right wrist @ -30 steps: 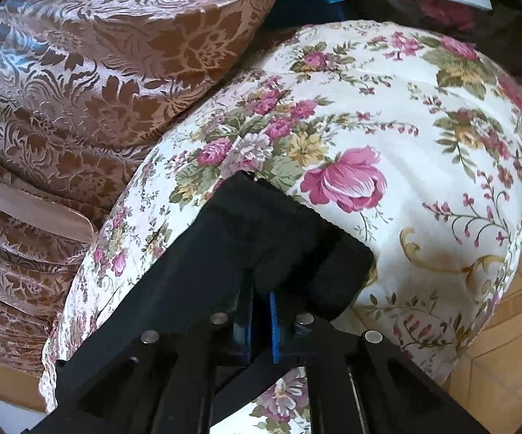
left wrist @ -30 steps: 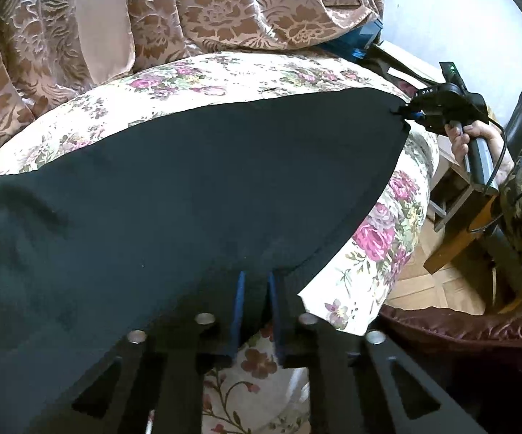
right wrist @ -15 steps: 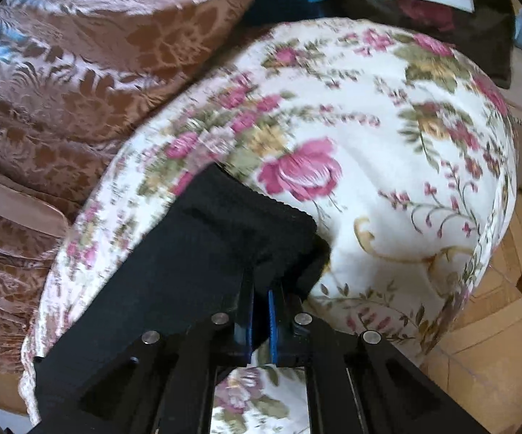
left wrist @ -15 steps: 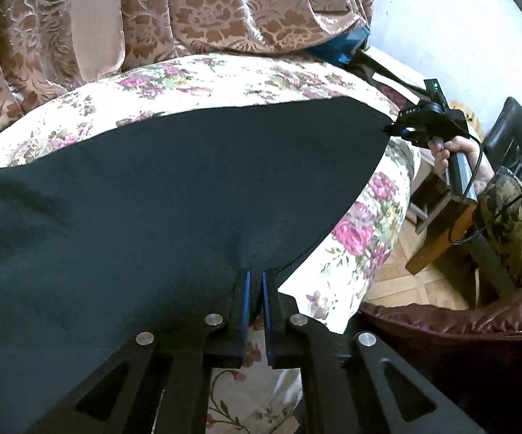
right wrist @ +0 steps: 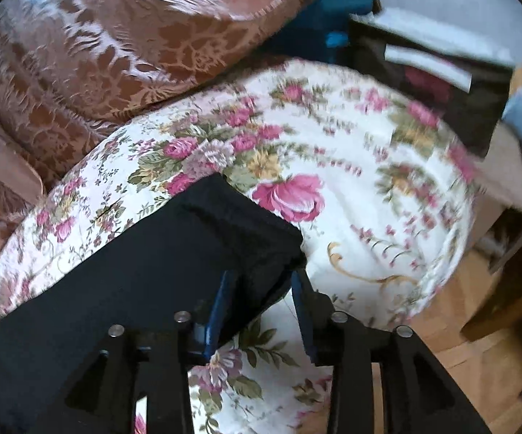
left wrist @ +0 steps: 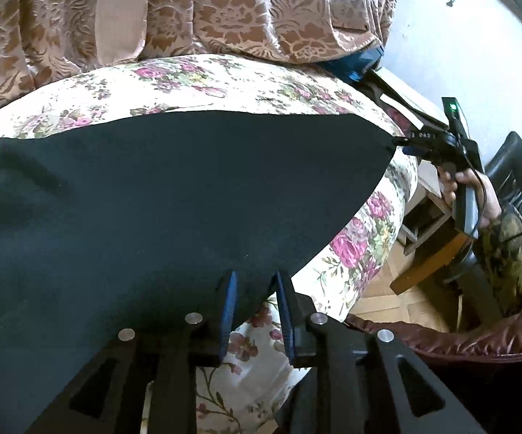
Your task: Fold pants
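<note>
Black pants [left wrist: 170, 199] lie spread flat on a floral bed cover [left wrist: 195, 76]. My left gripper [left wrist: 256, 275] is at their near edge; its jaws are opening, and the hem lies loose between the blue pads without being pinched. At the far right corner of the pants, the right gripper [left wrist: 402, 143] is held by a person's hand [left wrist: 456, 181]. In the right wrist view, a folded corner of the pants [right wrist: 134, 271] rests on the bed cover [right wrist: 369, 199]. My right gripper [right wrist: 262, 273] is also opening, with that corner slack between its pads.
A brown brocade throw [left wrist: 242, 11] hangs along the back of the bed. The bed drops off on the right to a wooden floor [left wrist: 387, 296]. A black chair [left wrist: 514, 173] and a dark red leather cushion [left wrist: 478, 336] stand there.
Both grippers were shut on the pants edge and now stand apart, with the fabric let go. The right wrist view has shifted and blurred as that hand moved.
</note>
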Demonstrator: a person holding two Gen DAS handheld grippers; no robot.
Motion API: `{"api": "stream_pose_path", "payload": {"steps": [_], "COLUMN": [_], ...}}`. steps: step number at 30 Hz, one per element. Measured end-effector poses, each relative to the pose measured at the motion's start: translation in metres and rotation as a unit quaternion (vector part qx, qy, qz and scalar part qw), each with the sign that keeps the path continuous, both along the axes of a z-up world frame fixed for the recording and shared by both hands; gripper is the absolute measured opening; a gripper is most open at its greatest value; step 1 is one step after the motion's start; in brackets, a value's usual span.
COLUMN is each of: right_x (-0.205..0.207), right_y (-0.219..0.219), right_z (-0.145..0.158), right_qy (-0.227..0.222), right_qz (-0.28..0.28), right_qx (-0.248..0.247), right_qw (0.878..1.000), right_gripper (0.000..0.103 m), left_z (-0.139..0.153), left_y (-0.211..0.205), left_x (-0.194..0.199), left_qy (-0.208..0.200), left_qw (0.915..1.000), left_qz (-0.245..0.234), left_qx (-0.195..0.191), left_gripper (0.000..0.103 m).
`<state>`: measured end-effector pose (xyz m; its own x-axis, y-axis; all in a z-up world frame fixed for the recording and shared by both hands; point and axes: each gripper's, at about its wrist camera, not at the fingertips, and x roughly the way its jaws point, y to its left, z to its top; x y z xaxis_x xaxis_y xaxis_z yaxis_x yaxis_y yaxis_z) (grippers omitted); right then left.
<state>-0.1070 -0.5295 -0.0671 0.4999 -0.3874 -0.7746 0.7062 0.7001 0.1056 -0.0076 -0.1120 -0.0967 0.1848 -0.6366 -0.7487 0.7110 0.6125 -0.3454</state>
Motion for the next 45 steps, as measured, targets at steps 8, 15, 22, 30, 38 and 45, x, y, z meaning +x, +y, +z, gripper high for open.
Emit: {"api": "stream_pose_path", "payload": {"steps": [8,15,22,30,38,45], "right_x": [0.018,0.049,0.079,0.115,0.152,0.177], "right_y": [0.062,0.122,0.18,0.244,0.31,0.363], "right_z": [0.026,0.034,0.043,0.041,0.033,0.025], "right_qy": [0.025,0.03,0.024,0.014,0.018,0.021], "right_qz": [0.058,0.128,0.188,0.266,0.346,0.409], "right_qx": [-0.1,-0.144,-0.186,-0.199,-0.214,-0.22], "right_qw": [0.993,0.981,0.964,0.943,0.913,0.886], "right_gripper": [0.038,0.038,0.04,0.042,0.042,0.044], "left_z": [0.013,0.024,0.031,0.033,0.027,0.026], "left_y": [0.02,0.041,0.069,0.111,0.155,0.183], "left_x": [0.004,0.006,0.011,0.019,0.028,0.027], "left_qy": [-0.011,-0.023,-0.035,-0.04,-0.04,-0.043], "left_qw": [0.999,0.9966,0.9924,0.9829,0.9712,0.962], "left_qz": [0.04,0.073,0.113,0.176,0.233,0.269], "left_qx": [-0.019,-0.031,-0.036,-0.038,-0.03,-0.021], "left_gripper": [0.023,0.023,0.023,0.023,0.023,0.023]}}
